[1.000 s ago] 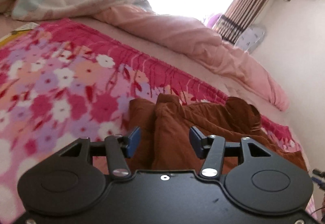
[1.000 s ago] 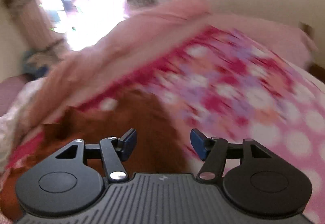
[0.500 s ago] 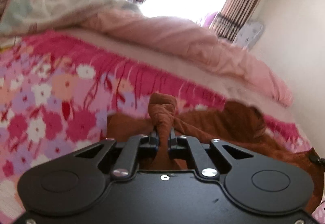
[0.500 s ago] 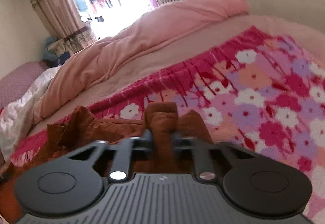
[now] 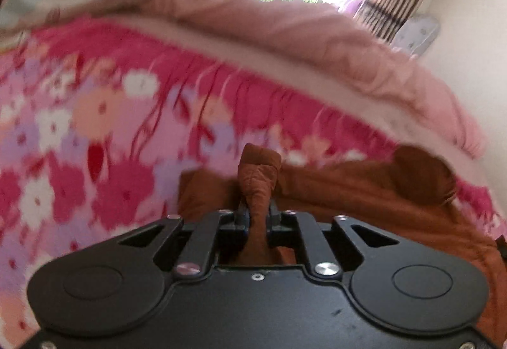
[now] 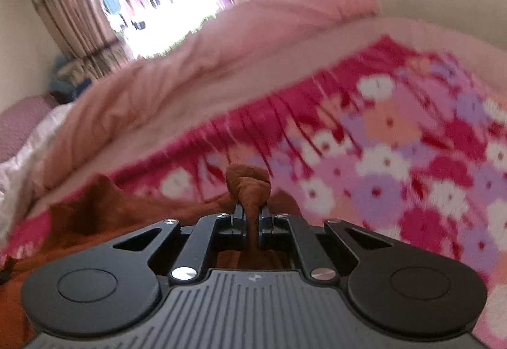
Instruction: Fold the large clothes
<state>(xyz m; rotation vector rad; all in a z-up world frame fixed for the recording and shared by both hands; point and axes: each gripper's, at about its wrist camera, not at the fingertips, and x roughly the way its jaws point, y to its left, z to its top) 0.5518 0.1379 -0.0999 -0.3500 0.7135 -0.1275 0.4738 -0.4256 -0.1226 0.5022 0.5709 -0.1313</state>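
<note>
Brown garment (image 5: 364, 190) bunched in both clamped hand-held grippers, left (image 5: 257, 216) and right (image 6: 252, 217); bedspread (image 5: 95, 133) blurred.

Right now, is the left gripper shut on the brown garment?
Shut: the left gripper pinches a bunched tuft of the brown garment between its fingers.

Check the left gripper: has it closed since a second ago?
Yes. The left gripper, open a second ago over the brown garment, is now shut on a bunched fold of it, in front of the floral blanket.
</note>
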